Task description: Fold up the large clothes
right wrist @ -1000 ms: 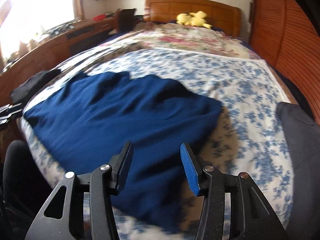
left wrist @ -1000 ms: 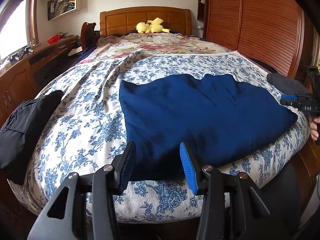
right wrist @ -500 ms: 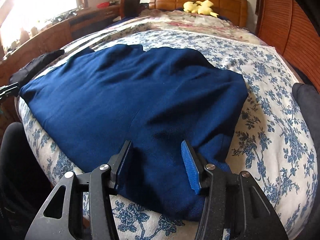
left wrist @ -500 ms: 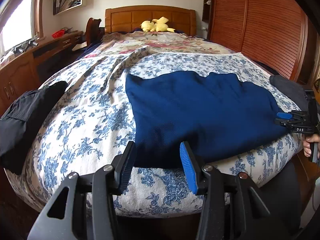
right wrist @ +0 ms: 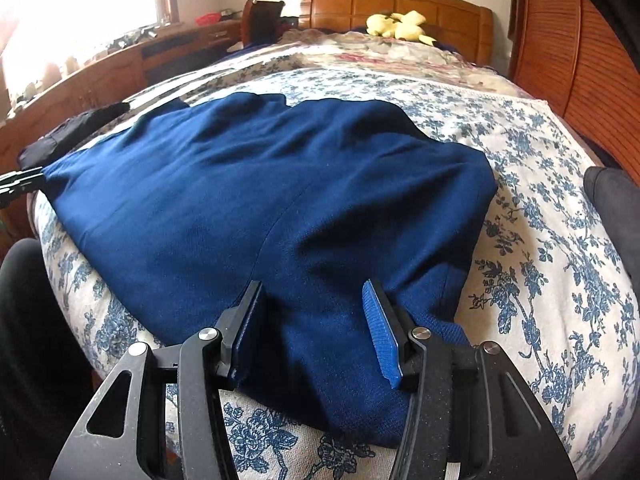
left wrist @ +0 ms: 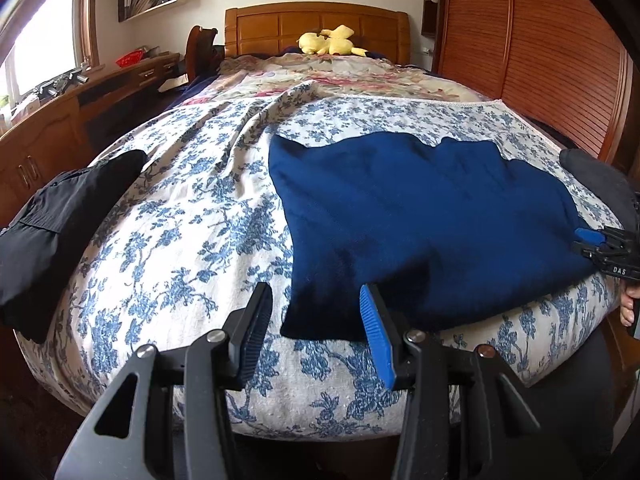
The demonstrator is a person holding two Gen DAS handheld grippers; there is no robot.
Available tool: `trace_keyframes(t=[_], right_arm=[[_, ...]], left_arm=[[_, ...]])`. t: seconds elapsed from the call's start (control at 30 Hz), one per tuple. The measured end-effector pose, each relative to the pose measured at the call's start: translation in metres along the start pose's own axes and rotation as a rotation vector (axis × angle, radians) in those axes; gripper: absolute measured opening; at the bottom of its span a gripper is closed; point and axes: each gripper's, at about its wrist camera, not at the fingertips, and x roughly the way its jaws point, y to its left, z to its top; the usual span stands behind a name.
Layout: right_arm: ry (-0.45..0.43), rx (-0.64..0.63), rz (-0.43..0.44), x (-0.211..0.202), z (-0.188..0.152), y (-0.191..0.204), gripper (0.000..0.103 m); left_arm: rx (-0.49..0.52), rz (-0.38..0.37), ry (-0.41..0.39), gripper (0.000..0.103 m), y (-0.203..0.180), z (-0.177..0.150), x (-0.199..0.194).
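A large navy blue garment (left wrist: 420, 220) lies spread flat on the floral bedspread (left wrist: 180, 208), reaching the near edge of the bed. My left gripper (left wrist: 316, 320) is open, its jaws either side of the garment's near left corner. My right gripper (right wrist: 312, 320) is open over the garment's (right wrist: 260, 200) near right edge, cloth lying between its jaws. The right gripper also shows at the far right of the left wrist view (left wrist: 612, 252), and the left gripper's tip shows at the left edge of the right wrist view (right wrist: 16, 182).
A black garment (left wrist: 52, 220) lies at the bed's left edge. A dark grey garment (right wrist: 616, 208) lies at the right edge. A yellow plush toy (left wrist: 332, 42) sits by the wooden headboard. A wooden desk (left wrist: 60, 128) runs along the left; a slatted wardrobe (left wrist: 540, 60) stands right.
Both grippers have moved in toward the near edge of the blue garment, and the right one now has cloth between its open jaws. The garment lies flatter than a second ago.
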Motion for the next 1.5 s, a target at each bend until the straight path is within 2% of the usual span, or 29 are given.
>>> trace_keyframes(t=[0.33,0.97,1.0,1.03,1.07,1.1,1.13,1.33,1.5], right_arm=[[-0.022,-0.009,0.007,-0.001,-0.004,-0.004,0.051],[-0.027,0.019,-0.003,0.004,0.000,-0.005,0.051],[-0.028,0.022,-0.004,0.004,0.000,-0.005,0.051],[-0.029,0.024,-0.005,0.004,0.000,-0.005,0.051],[-0.029,0.026,-0.007,0.005,0.000,-0.005,0.051],[-0.030,0.027,-0.009,0.005,-0.001,-0.004,0.051],[-0.030,0.027,-0.010,0.005,-0.001,-0.004,0.051],[-0.029,0.023,-0.014,0.004,0.000,-0.003,0.051],[-0.046,0.054,-0.015,-0.014,0.005,-0.009,0.051]], left_arm=[[0.015,0.020,0.009,0.044,0.003,0.000,0.004],[-0.013,-0.046,0.049,0.045,0.014,-0.013,0.026],[-0.019,-0.069,0.055,0.041,0.015,-0.012,0.026],[-0.024,-0.093,0.054,0.025,0.015,-0.012,0.025],[-0.031,-0.139,0.057,0.019,0.015,-0.010,0.024],[-0.028,-0.139,0.054,0.017,0.013,-0.008,0.022],[-0.015,-0.126,0.048,0.009,0.010,-0.006,0.021],[-0.002,-0.152,-0.043,0.005,-0.007,0.032,-0.007],[0.119,-0.183,-0.121,0.005,-0.059,0.086,-0.033]])
